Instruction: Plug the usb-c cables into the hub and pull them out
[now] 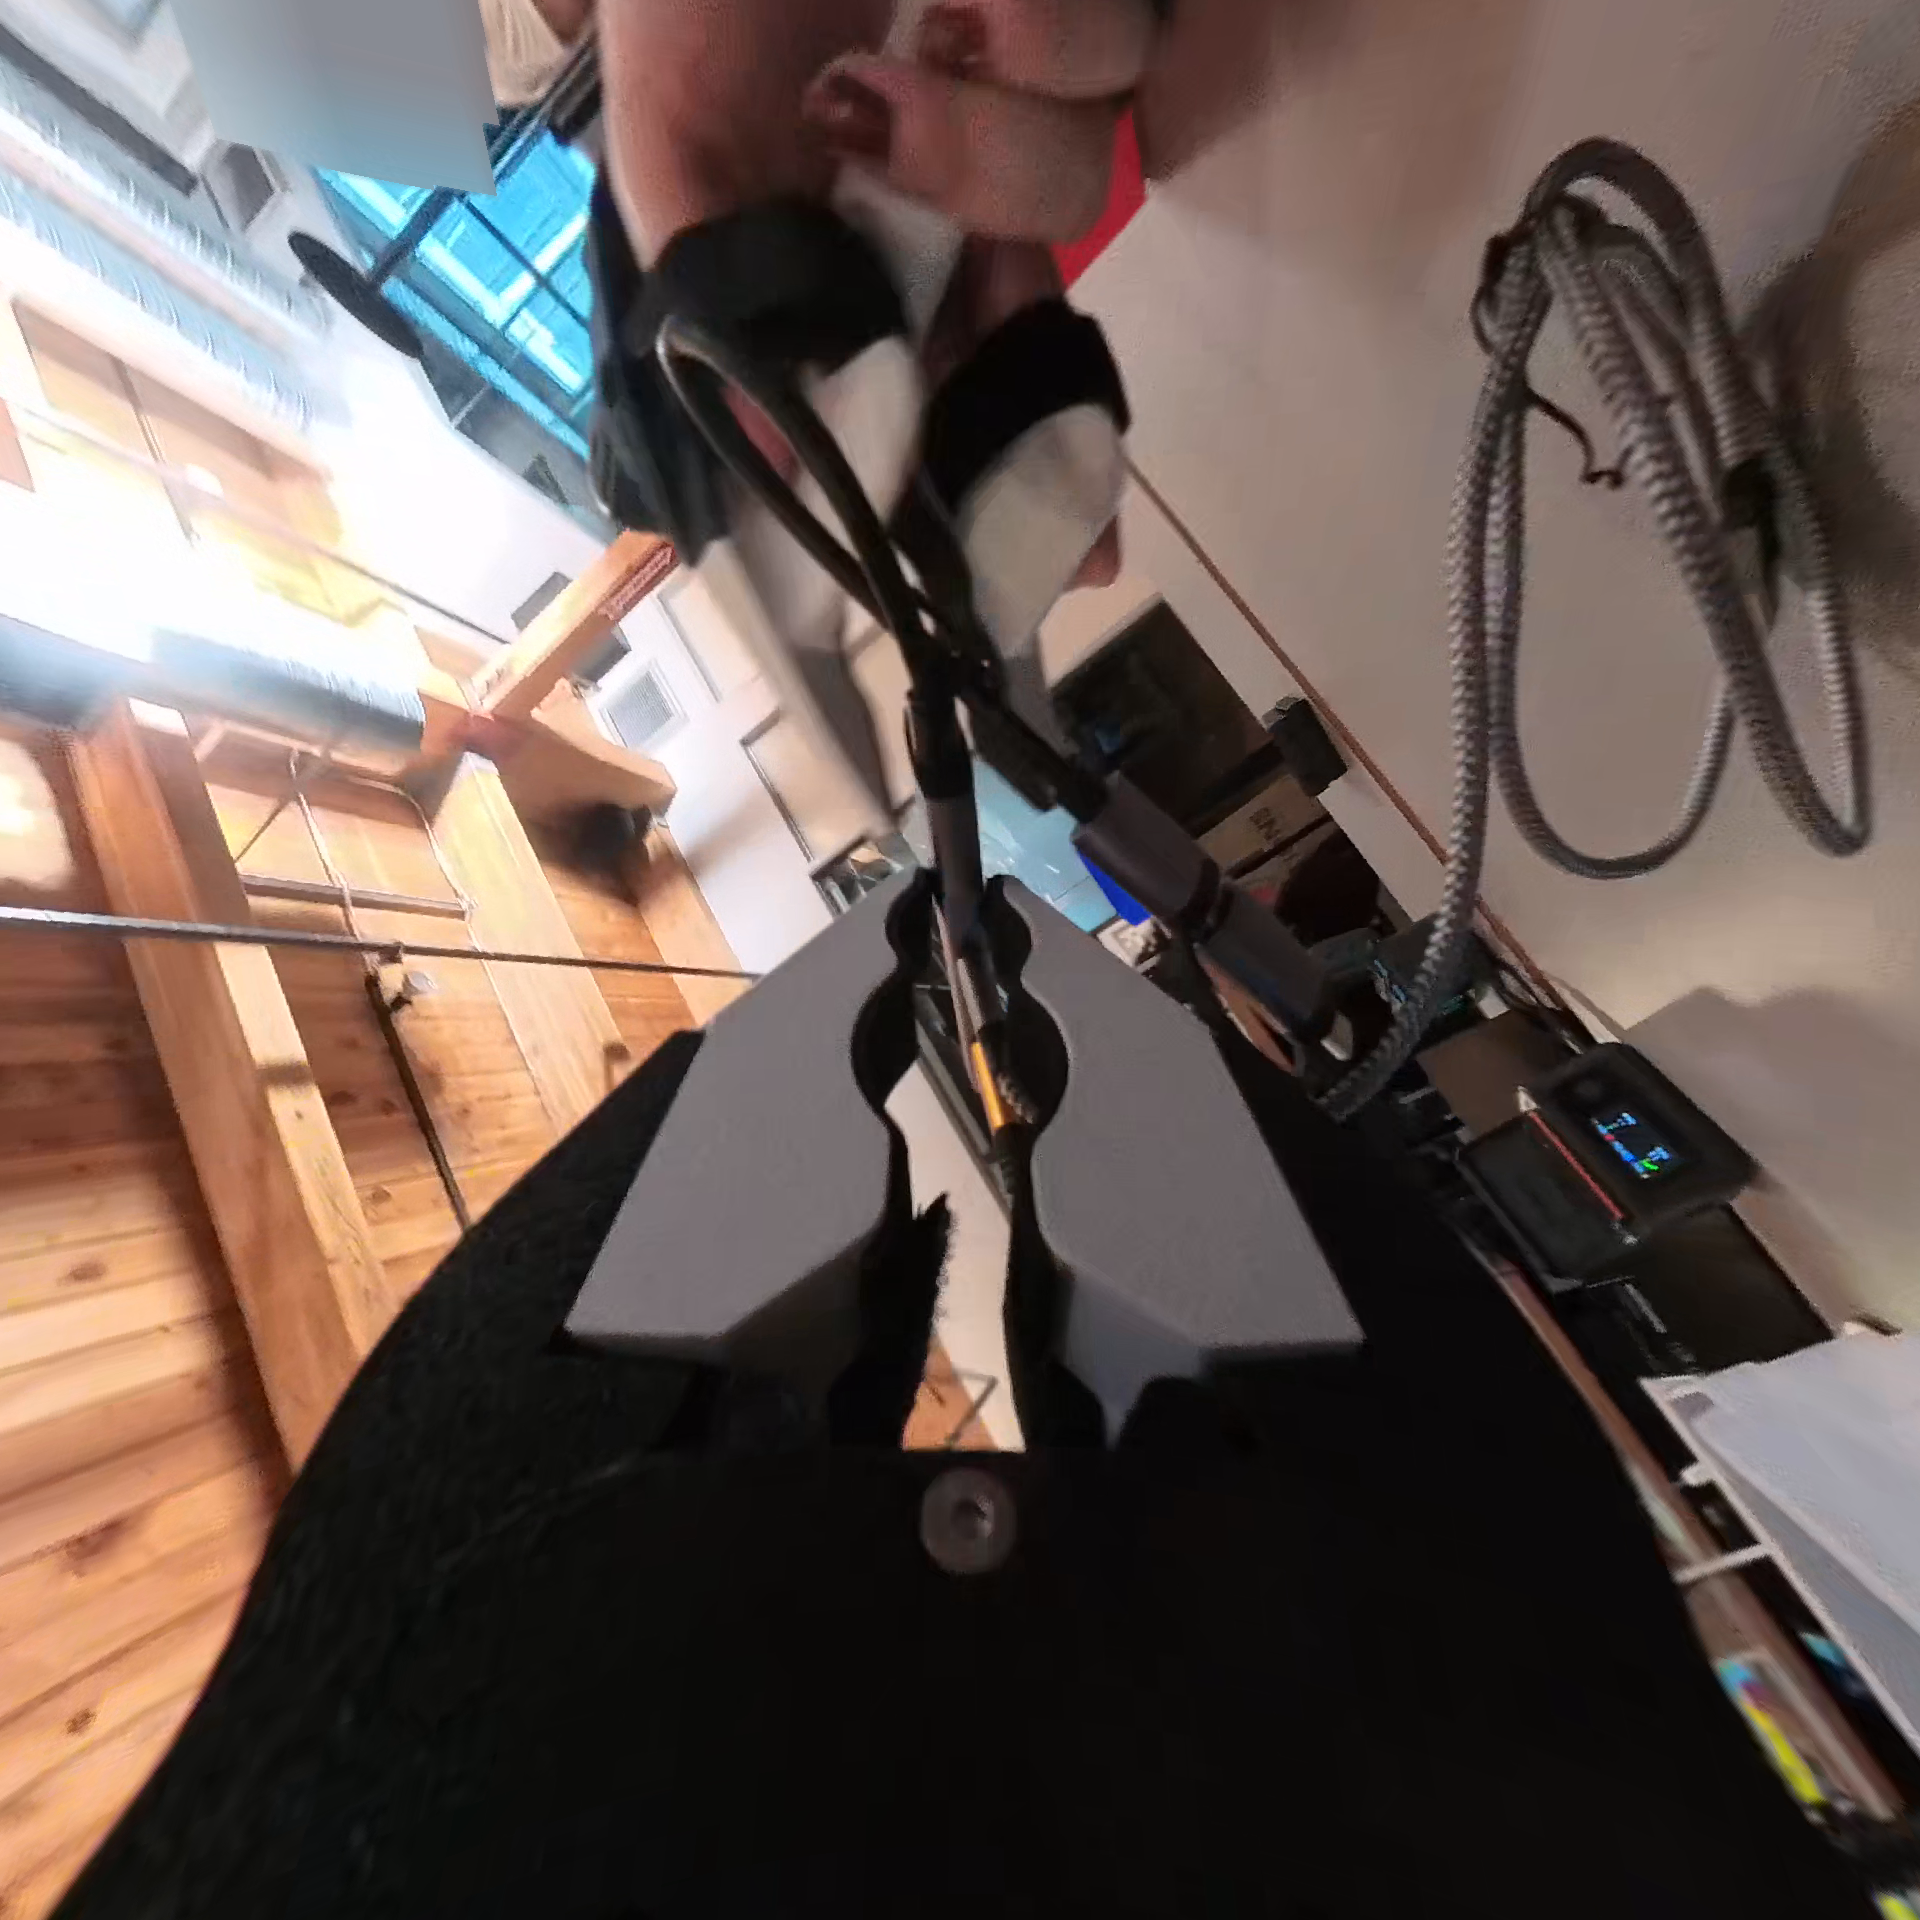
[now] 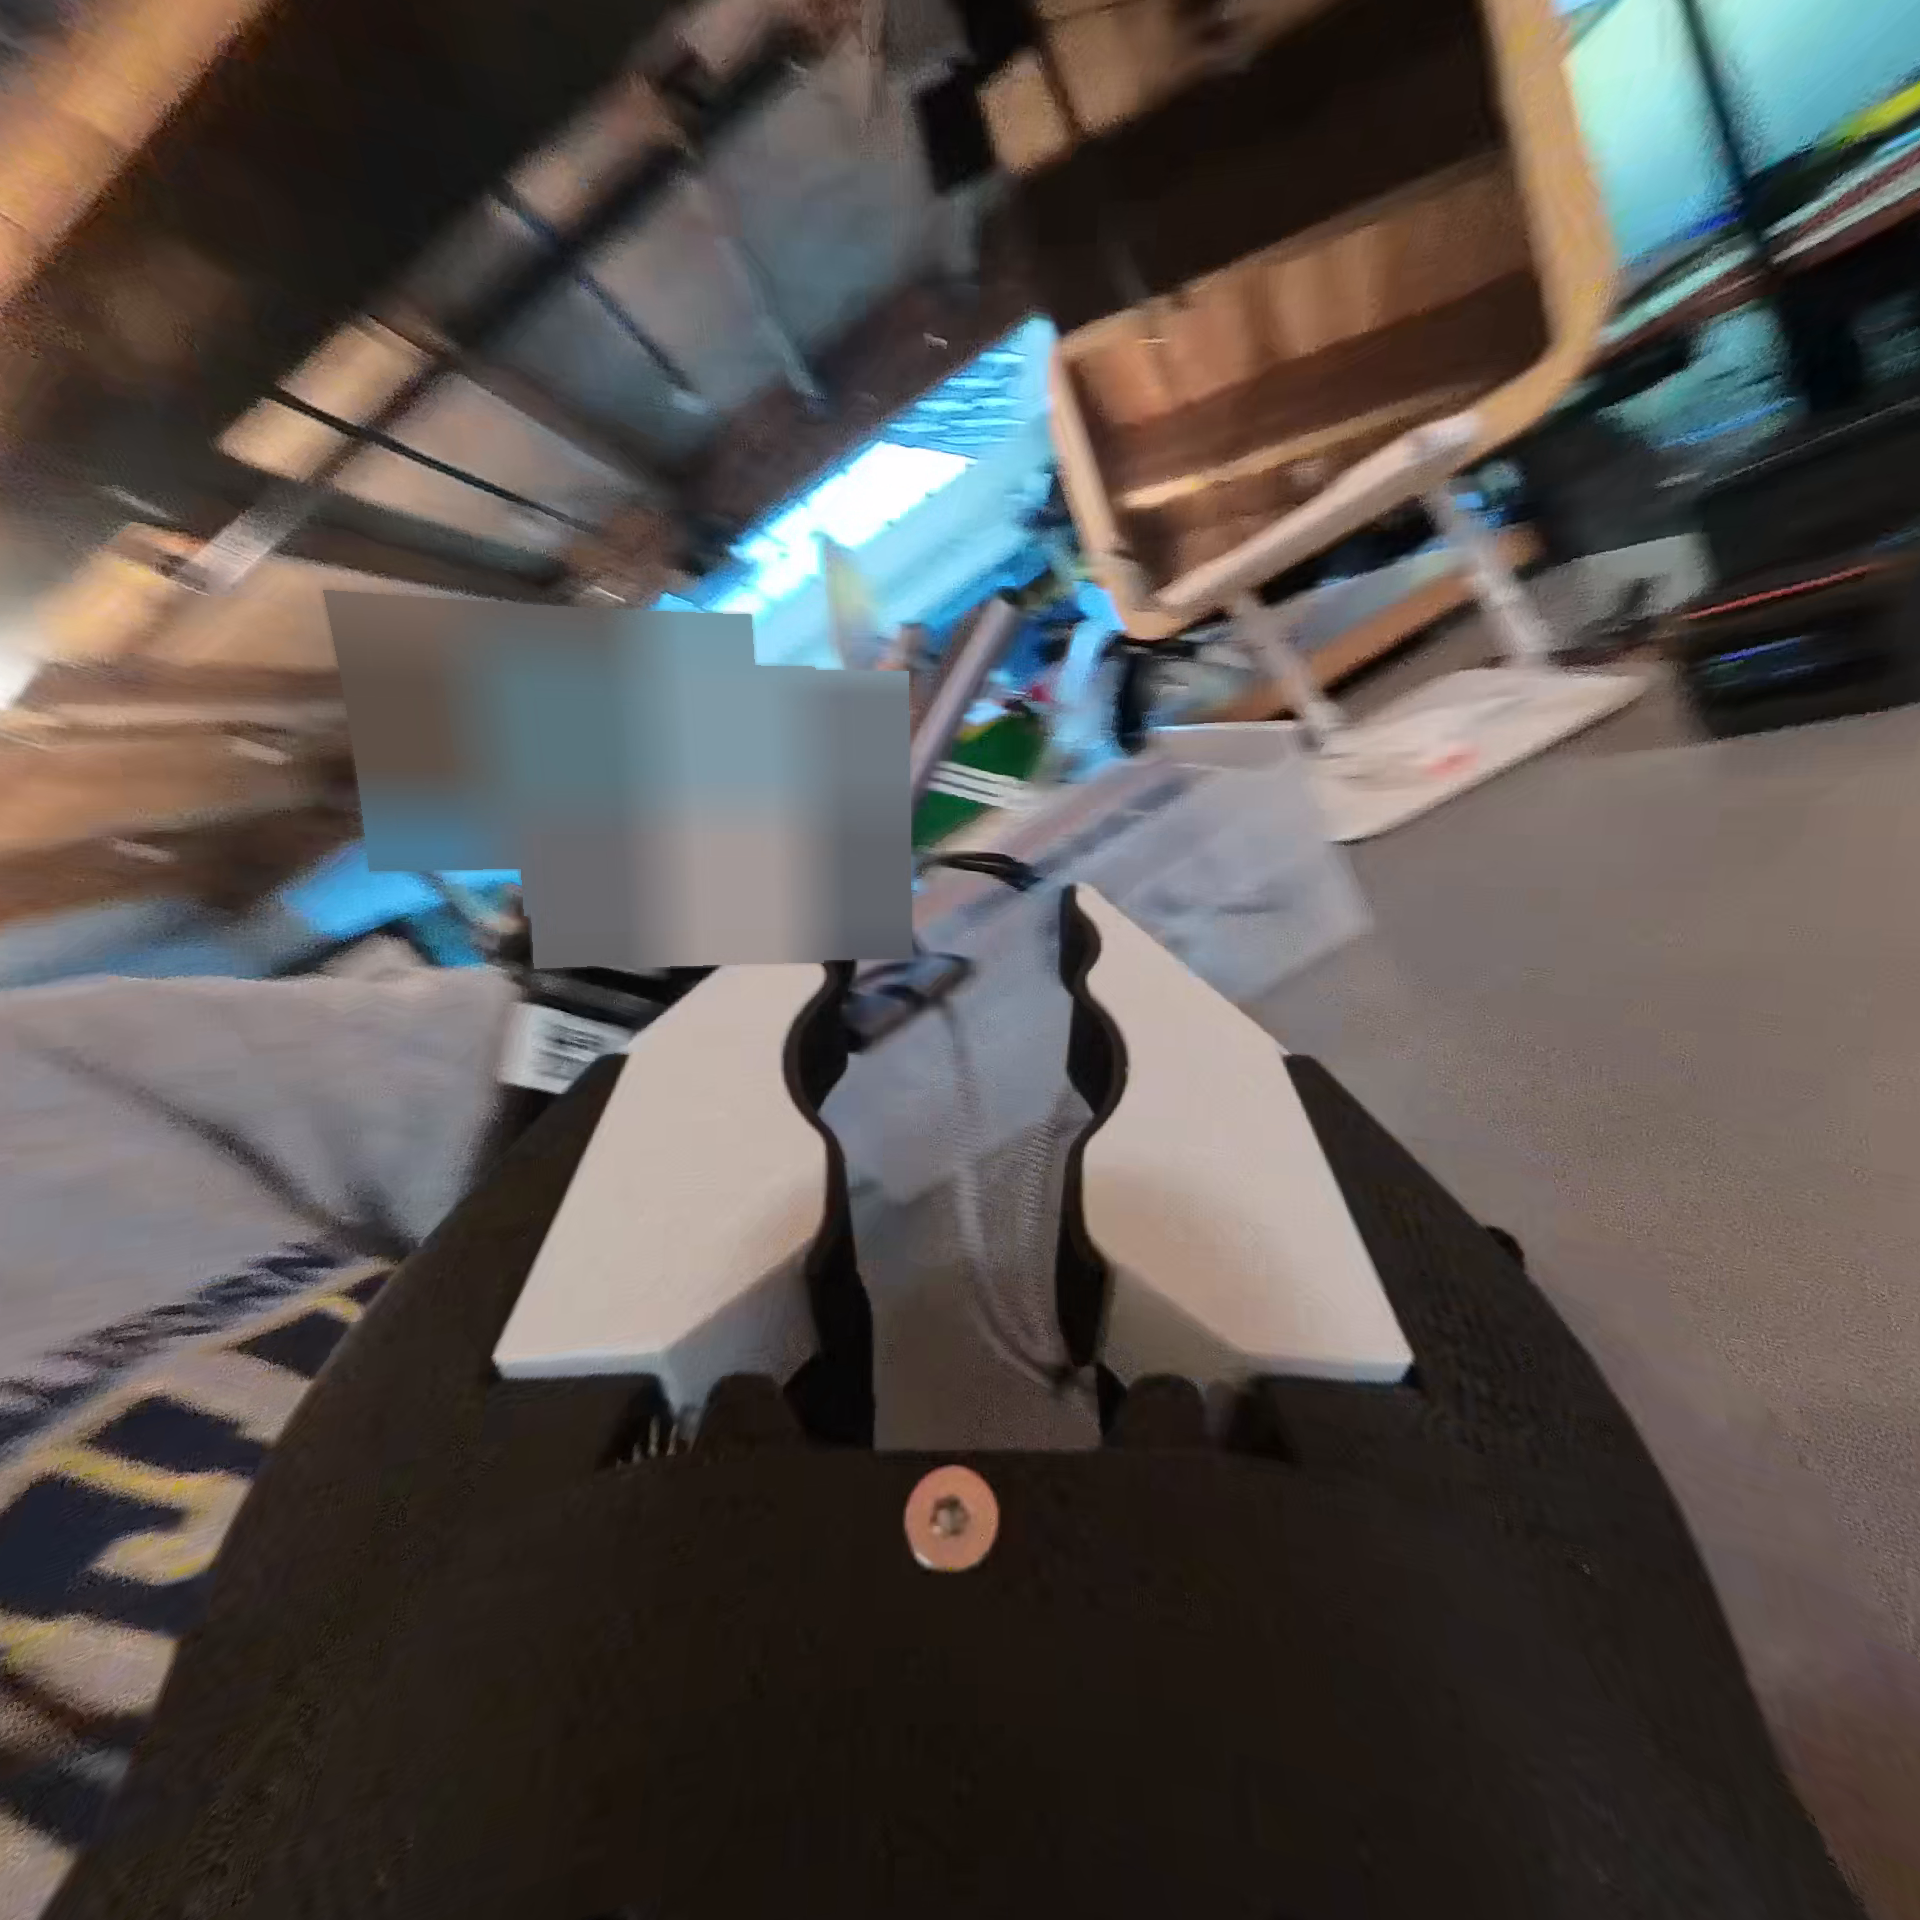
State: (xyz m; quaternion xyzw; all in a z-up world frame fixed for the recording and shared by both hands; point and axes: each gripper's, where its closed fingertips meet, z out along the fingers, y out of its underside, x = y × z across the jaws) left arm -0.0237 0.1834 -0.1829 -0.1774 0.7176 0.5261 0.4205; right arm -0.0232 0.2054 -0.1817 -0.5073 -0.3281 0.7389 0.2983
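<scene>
I have my left gripper (image 1: 961,914) lifted well off the work surface, its grey fingers narrowed onto a thin black cable with a brass-coloured metal collar (image 1: 987,1049), which runs through the scalloped notch between them. Beyond the tips that cable loops up past the right gripper (image 1: 940,488), whose white fingers with black pads sit ahead of mine. Just to the right of my tips hangs the slim dark-grey metal hub (image 1: 1216,904), smooth and boxy, with a braided grey cable (image 1: 1423,987) leaving its lower end; a coil of that same woven cord (image 1: 1652,520) lies farther right on the pale surface.

In its own view the right gripper (image 2: 961,935) stands open, nothing between the white fingers, only blurred grey fabric behind them. The picture is smeared, so I cannot make out any plug or port there.

I judge this to be mid-cycle: a plug held in the air beside the hub, either just freed or about to go in. Which, I cannot tell. Next I would need to steady the hub with the right gripper and line the plug up squarely with a port before pushing.
</scene>
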